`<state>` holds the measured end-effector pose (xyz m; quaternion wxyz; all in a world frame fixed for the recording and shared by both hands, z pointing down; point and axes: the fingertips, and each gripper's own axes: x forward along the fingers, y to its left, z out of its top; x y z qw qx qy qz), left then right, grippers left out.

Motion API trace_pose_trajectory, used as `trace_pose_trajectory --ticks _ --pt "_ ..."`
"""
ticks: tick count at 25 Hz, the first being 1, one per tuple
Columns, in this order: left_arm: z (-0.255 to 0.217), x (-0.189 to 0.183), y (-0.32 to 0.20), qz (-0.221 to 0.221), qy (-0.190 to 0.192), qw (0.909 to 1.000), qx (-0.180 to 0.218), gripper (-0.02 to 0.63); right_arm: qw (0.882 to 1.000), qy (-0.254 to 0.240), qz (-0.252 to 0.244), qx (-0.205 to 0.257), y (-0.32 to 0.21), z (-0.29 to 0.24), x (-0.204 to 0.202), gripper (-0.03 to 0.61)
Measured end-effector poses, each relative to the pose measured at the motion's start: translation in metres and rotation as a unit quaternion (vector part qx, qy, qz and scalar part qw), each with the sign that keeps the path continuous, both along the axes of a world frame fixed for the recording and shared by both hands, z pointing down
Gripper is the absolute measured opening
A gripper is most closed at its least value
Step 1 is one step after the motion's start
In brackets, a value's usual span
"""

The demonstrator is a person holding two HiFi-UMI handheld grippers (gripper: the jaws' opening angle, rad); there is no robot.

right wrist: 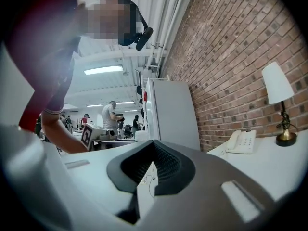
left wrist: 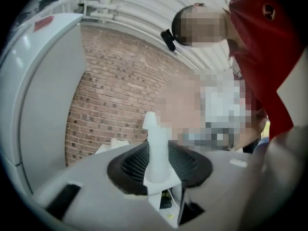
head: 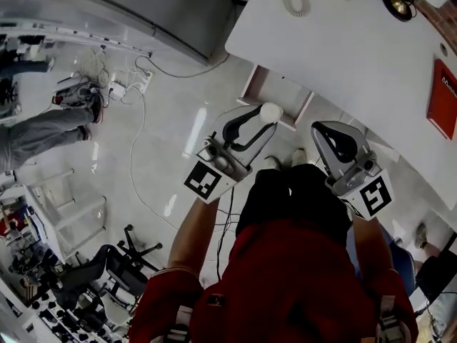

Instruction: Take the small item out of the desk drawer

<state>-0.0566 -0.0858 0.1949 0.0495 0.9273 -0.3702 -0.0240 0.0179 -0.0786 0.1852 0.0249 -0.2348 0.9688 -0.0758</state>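
A white telephone (right wrist: 242,142) and a white-shaded lamp (right wrist: 276,83) stand before the brick wall (right wrist: 231,47), near a white cabinet (right wrist: 171,112).

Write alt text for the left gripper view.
The left tool grips a small white item upright between its jaws. Behind it: a brick wall, a tall white cabinet at left, a person in red at right.

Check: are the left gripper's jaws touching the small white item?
Touching. In the left gripper view, the left gripper's dark pads press on both sides of the small white item, which stands upright between them.
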Motion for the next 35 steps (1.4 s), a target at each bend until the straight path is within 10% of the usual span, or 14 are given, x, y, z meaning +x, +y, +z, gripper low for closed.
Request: trace_pose_trajectory --ticks 10,35 --pt "-0.101 0.009 0.034 -0.085 0.093 0.9906 0.054 0.132 0.999 -0.036 0.023 0.034 0.018 -0.071 0.01 0.011" --pt "-0.132 0.023 0.076 -0.115 0.084 0.9855 0.092 0.132 0.997 -0.032 0.013 0.067 0.062 -0.099 0.023 0.011"
